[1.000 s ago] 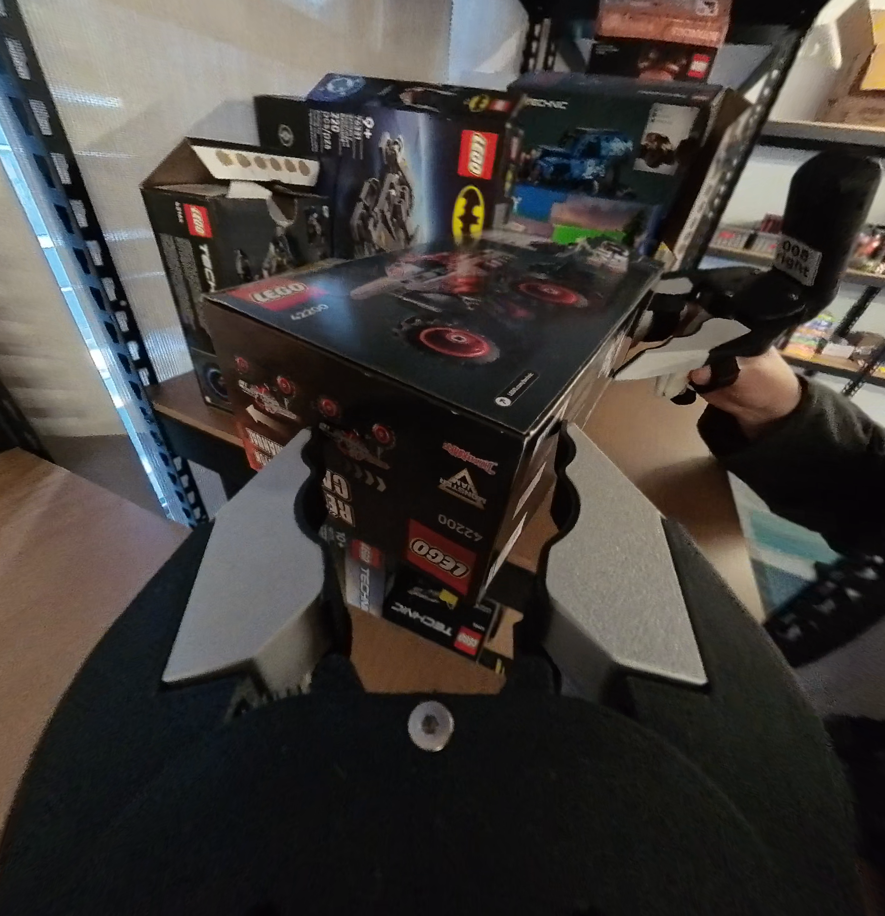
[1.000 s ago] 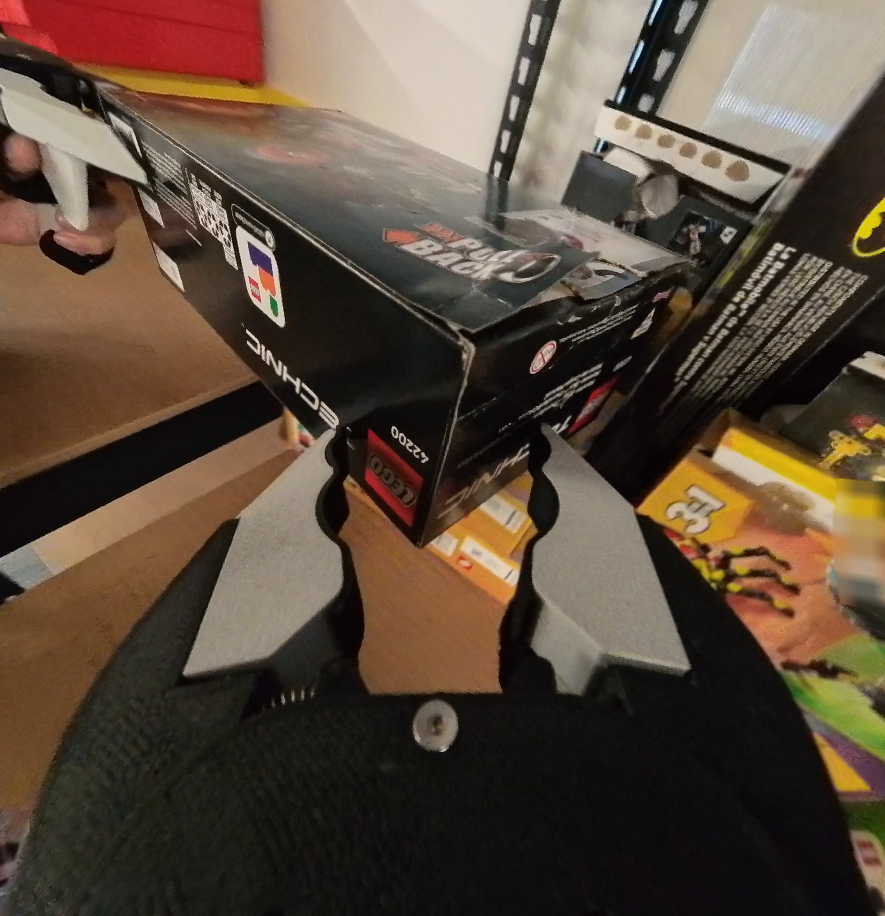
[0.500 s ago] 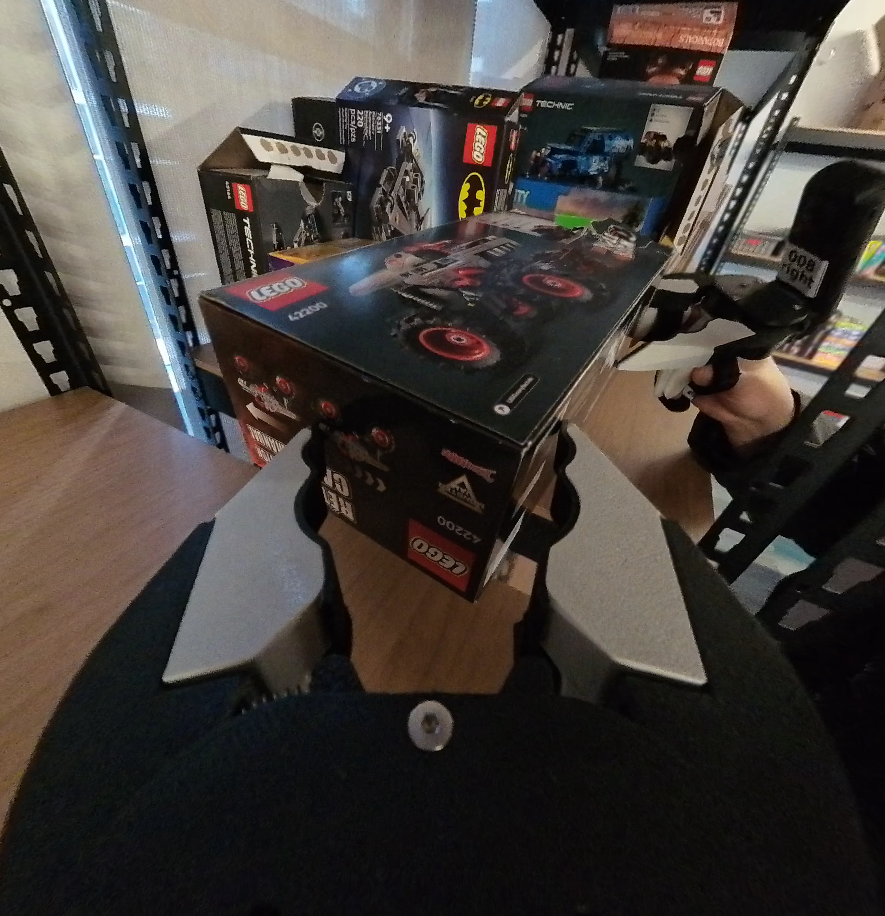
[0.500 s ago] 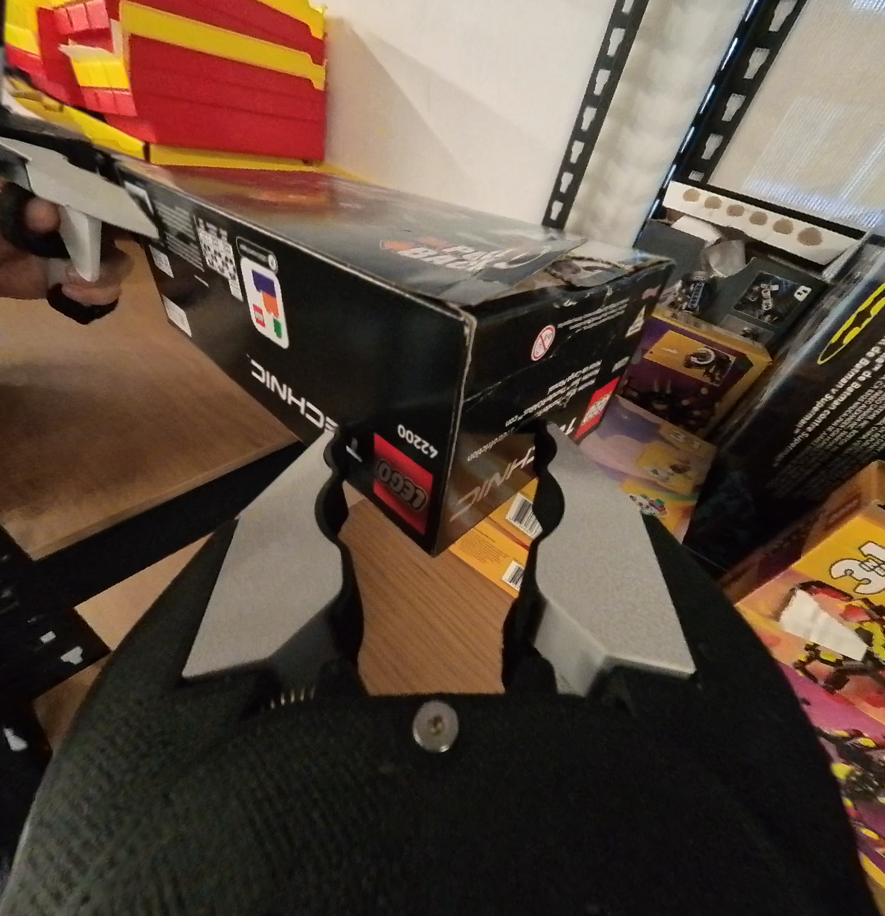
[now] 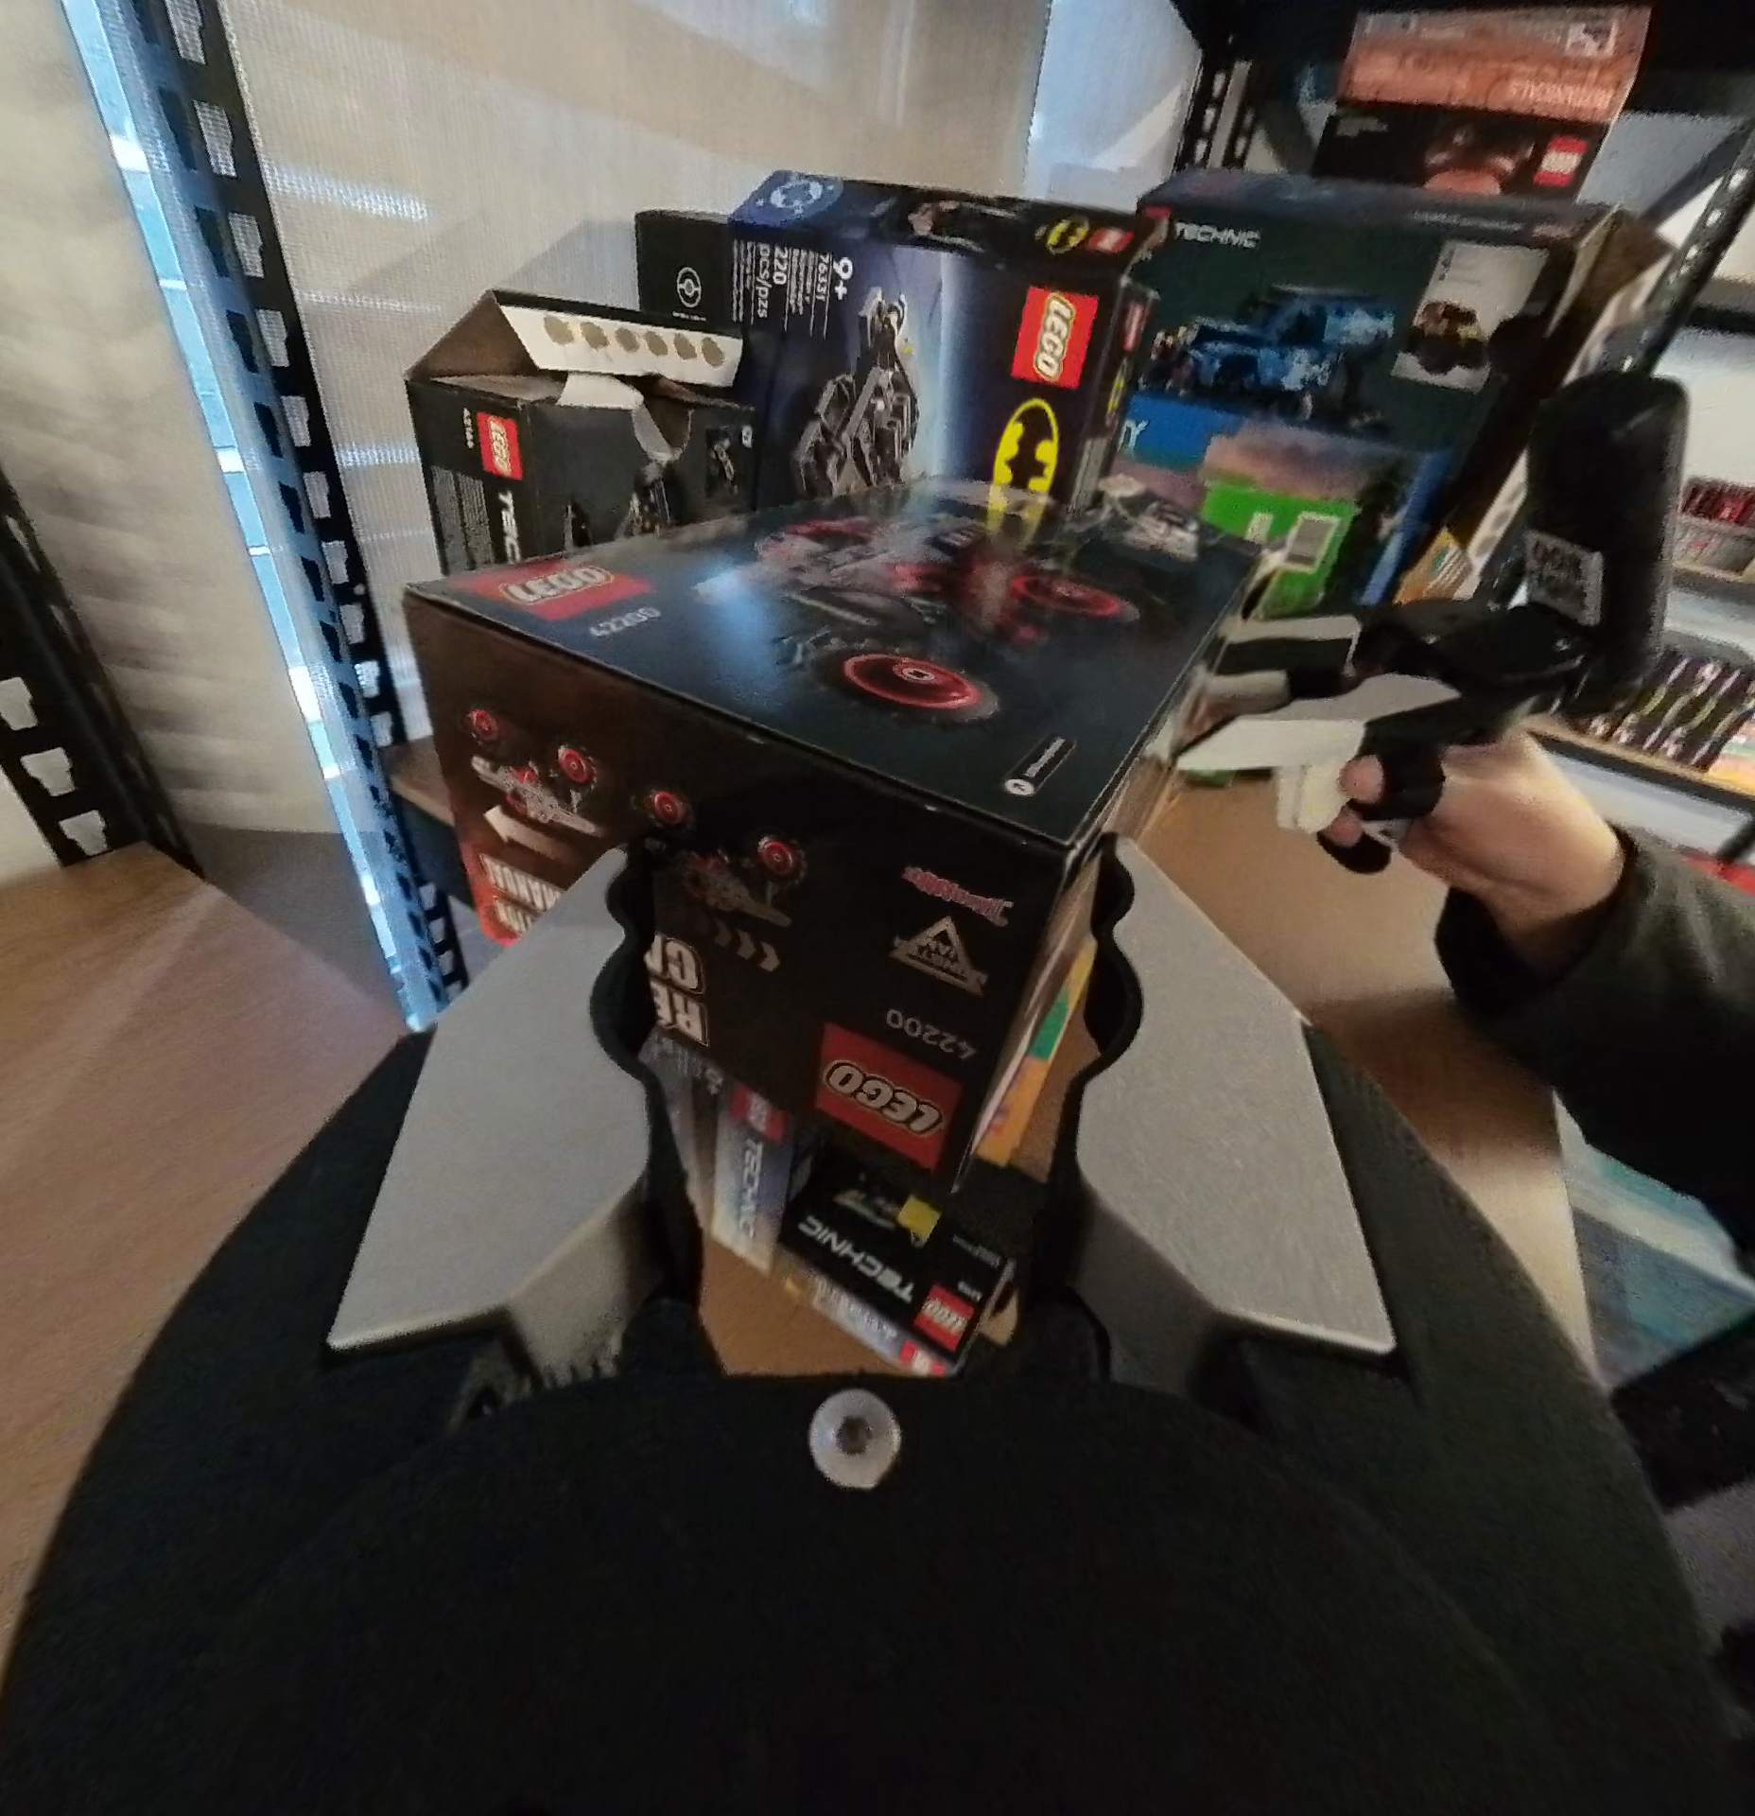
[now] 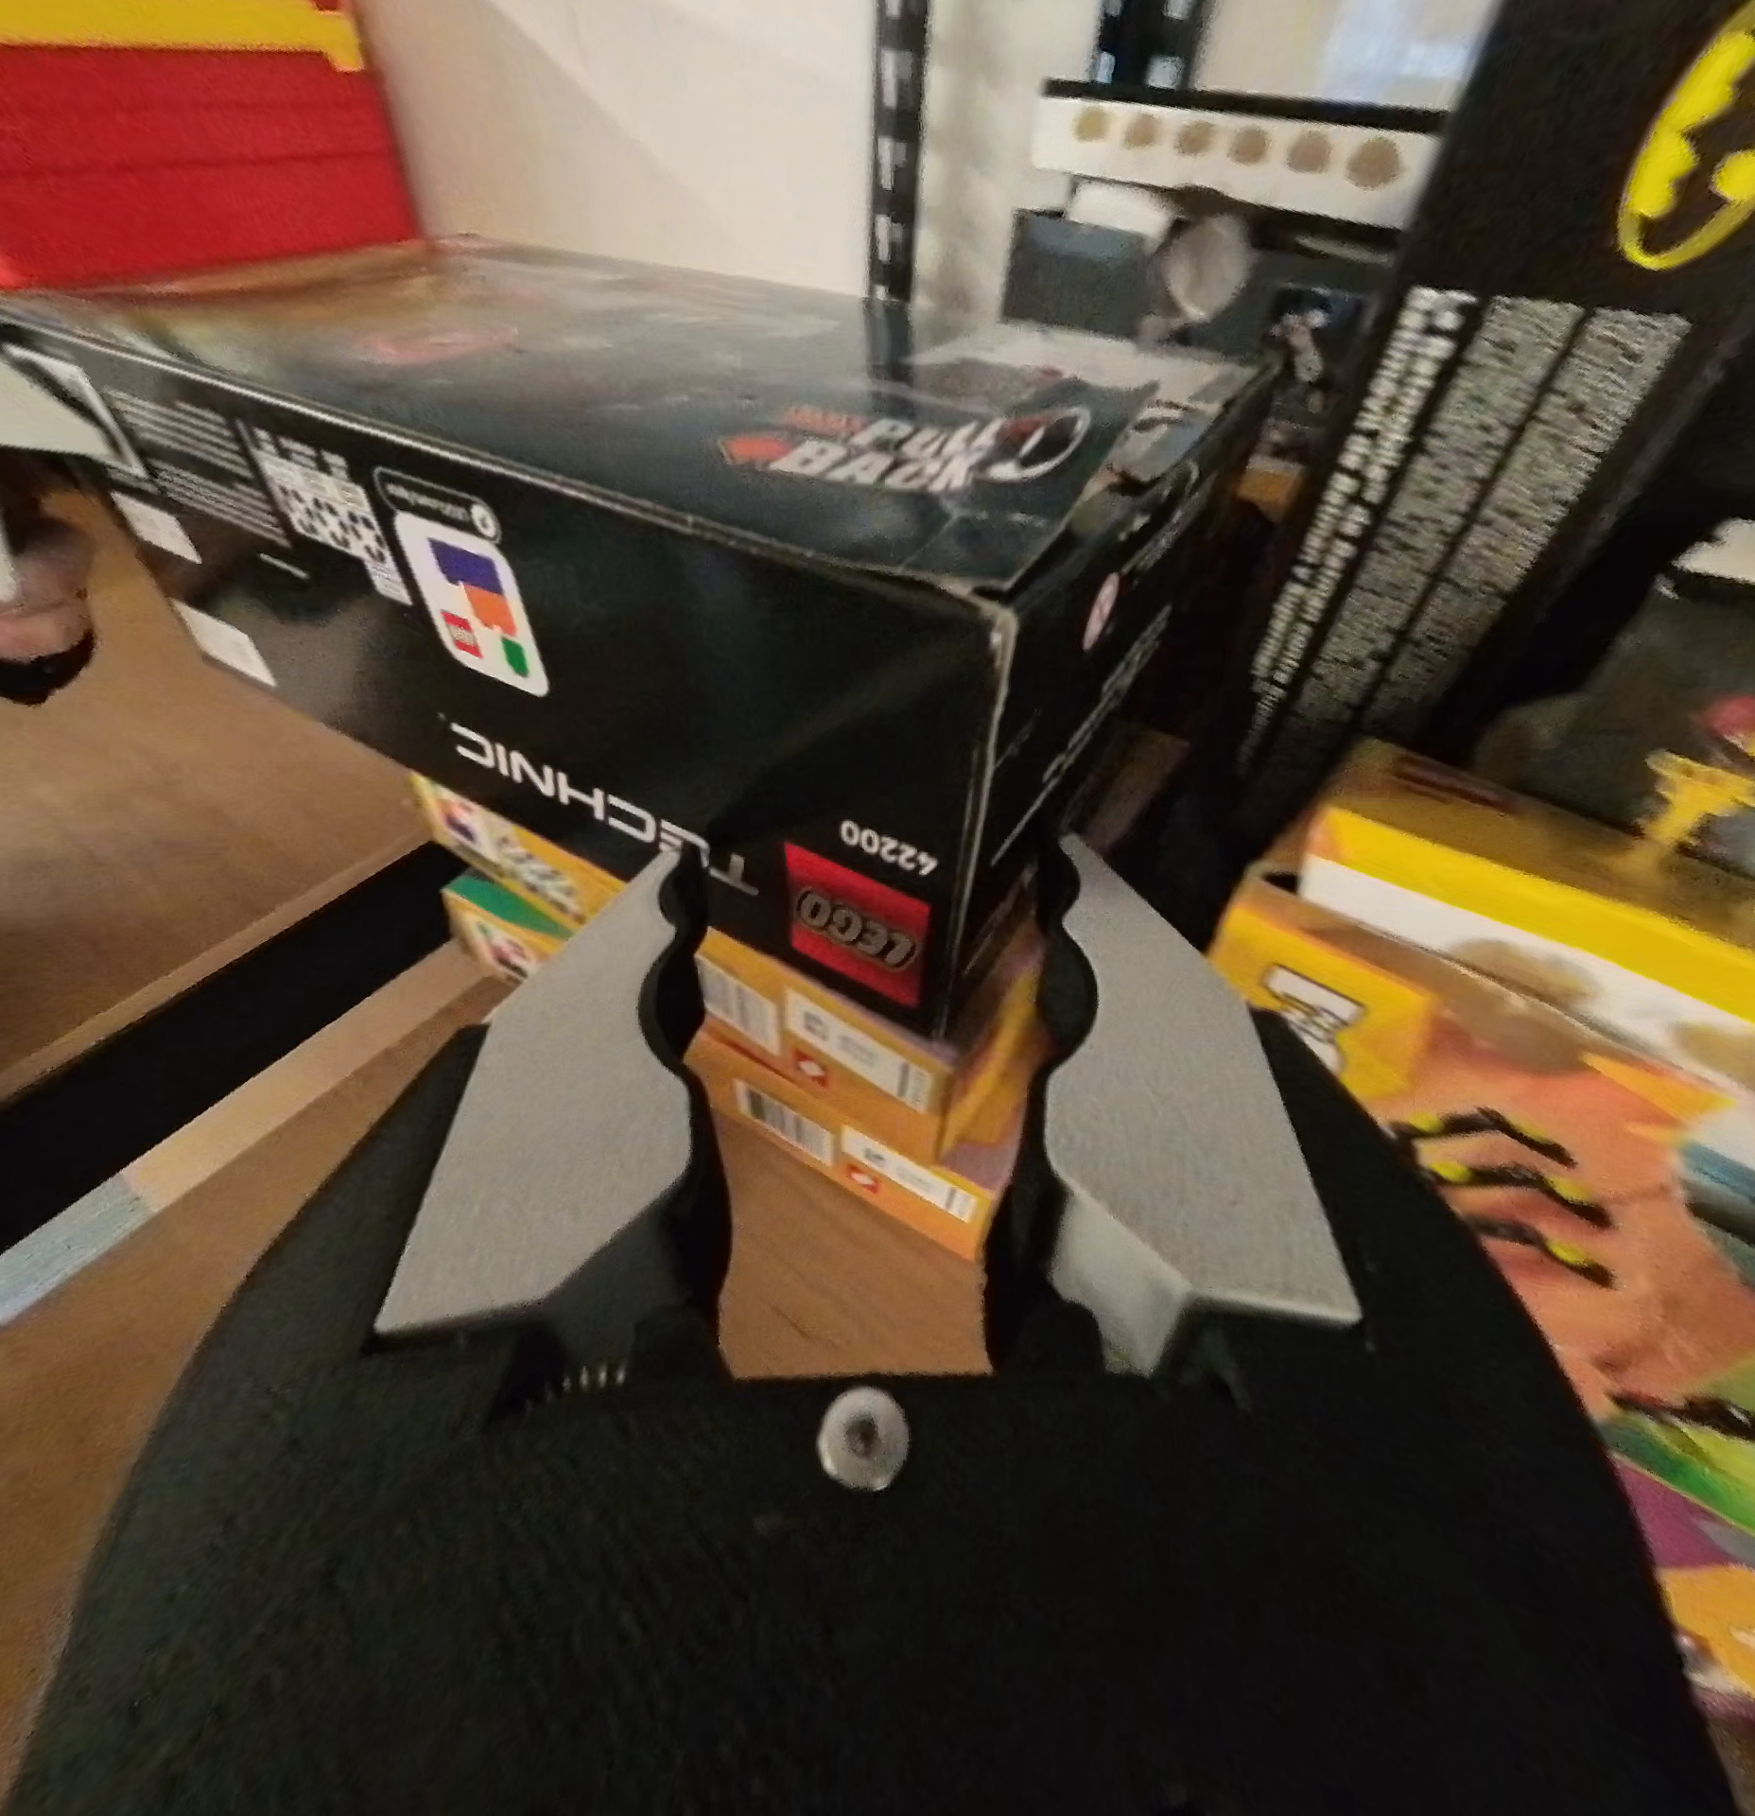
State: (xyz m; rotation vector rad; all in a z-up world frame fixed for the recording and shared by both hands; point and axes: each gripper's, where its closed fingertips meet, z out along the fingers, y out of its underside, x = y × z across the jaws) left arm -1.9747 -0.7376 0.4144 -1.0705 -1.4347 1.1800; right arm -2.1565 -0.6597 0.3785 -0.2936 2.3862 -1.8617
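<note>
- Your left gripper [image 5: 859, 943] is clamped across one near corner of the black toy box [image 5: 834, 688], its 2 grey fingers [image 5: 520, 1110] pressing opposite faces of that corner.
- Your right gripper [image 6: 869, 914] grips the opposite corner of the same box [image 6: 657, 629]; in the left wrist view you can see it [image 5: 1276, 678] at the box's far right end, held in your hand [image 5: 1473, 835].
- The box lies flat between your 2 grippers, picture side up, lifted above a wooden shelf board [image 5: 117, 1061].
- Beneath the box, in the right wrist view, 2 stacked yellow boxes [image 6: 834, 1071] sit on the board [image 6: 834, 1307]; whether the black box touches them you cannot tell.
- Behind the black box, toward the back of the shelf, stand an opened black box [image 5: 559, 462] with its flap up, a dark box with a yellow bat emblem [image 5: 942, 344], and a box picturing a blue car [image 5: 1345, 354].
- To the right of your right gripper a yellow box with a spider picture [image 6: 1502, 1101] lies near the board's right edge.
- A black perforated upright [image 5: 264, 511] of the rack stands at the left.
</note>
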